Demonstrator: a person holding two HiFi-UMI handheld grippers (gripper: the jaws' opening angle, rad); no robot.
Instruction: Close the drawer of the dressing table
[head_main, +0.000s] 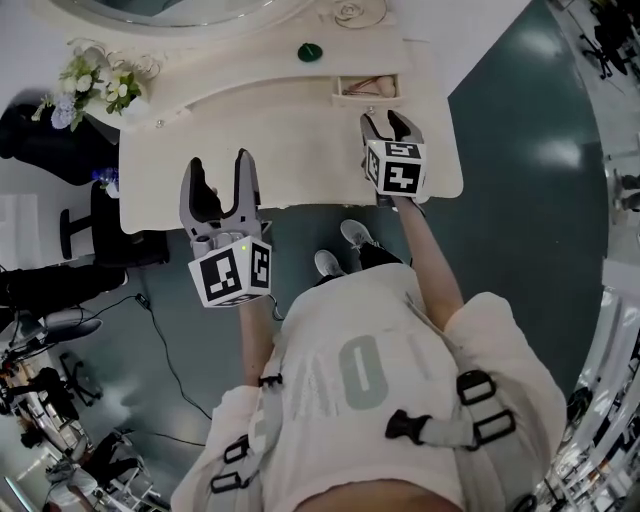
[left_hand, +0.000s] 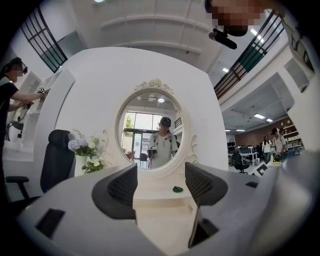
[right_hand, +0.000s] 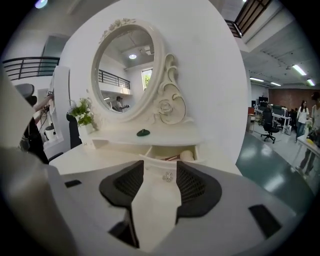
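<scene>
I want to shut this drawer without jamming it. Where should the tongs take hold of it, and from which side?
Take the small sparkly knob at the middle of the drawer front, coming straight in from the front. It juts from an otherwise flat panel, and the drawer stands pulled out toward that side. The right tongs point at it, open.

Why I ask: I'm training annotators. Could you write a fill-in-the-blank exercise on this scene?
The drawer is ___. Between the right gripper's jaws shows the drawer's small ___. In the head view the flowers stand at the table's ___ end.
Missing: open; knob; left.
</scene>
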